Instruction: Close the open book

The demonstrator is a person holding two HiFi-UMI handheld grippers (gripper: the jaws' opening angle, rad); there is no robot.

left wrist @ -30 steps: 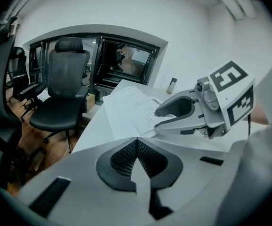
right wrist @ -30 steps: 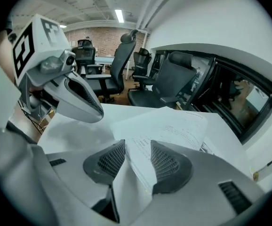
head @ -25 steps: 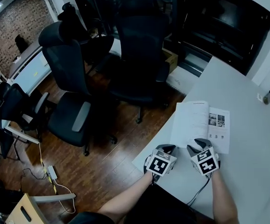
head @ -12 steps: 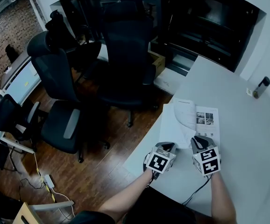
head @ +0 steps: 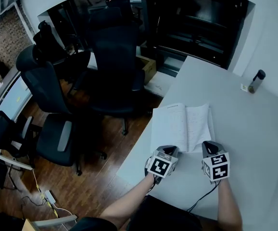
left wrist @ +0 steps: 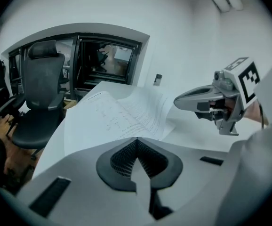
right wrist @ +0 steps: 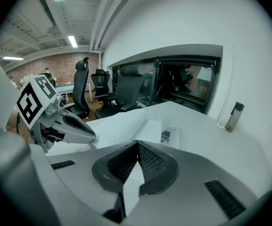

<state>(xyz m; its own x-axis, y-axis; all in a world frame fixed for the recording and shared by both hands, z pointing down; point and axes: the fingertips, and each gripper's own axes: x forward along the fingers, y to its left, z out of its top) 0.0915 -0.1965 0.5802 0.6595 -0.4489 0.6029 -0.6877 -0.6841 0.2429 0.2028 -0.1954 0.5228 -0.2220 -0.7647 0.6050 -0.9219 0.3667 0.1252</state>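
— What is our right hand-held gripper [head: 208,146] doing?
— Its jaws have just squeezed shut on a page [head: 199,126] of the book [head: 170,124].
— And our left hand-held gripper [head: 170,151]?
— Jaws together, empty, at the book's near edge. We see the book open on the worktop [head: 245,138], just past both.

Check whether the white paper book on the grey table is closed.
No, the white paper book lies open on the grey table, printed pages facing up.
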